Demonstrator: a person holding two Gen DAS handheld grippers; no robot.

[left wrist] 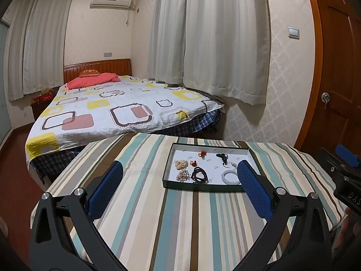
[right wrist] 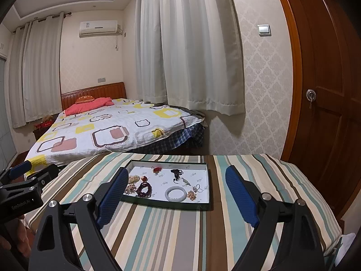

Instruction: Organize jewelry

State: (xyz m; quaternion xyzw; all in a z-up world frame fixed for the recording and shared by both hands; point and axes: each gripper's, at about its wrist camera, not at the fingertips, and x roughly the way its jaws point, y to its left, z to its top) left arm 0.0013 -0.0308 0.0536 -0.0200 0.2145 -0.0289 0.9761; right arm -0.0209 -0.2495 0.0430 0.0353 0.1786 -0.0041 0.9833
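A shallow dark-rimmed tray (left wrist: 203, 188) with a white floor sits on the striped table (left wrist: 158, 214). It also shows in the right wrist view (right wrist: 167, 205). In it lie a pale jade bangle (left wrist: 229, 177) (right wrist: 175, 193), a dark beaded bracelet (left wrist: 199, 175) (right wrist: 144, 189), a red charm (left wrist: 202, 153) (right wrist: 156, 169), a black cord piece (left wrist: 223, 157) (right wrist: 176, 173) and pearl-like beads (left wrist: 181, 164) (right wrist: 134, 178). My left gripper (left wrist: 179, 180) is open and empty, held above the table in front of the tray. My right gripper (right wrist: 176, 189) is open and empty, likewise before the tray.
A bed (left wrist: 117, 108) with a patterned cover stands beyond the table. Curtains (left wrist: 214, 33) hang behind it. A wooden door (right wrist: 327, 90) is at the right. The right gripper's body shows at the left view's right edge (left wrist: 345, 176).
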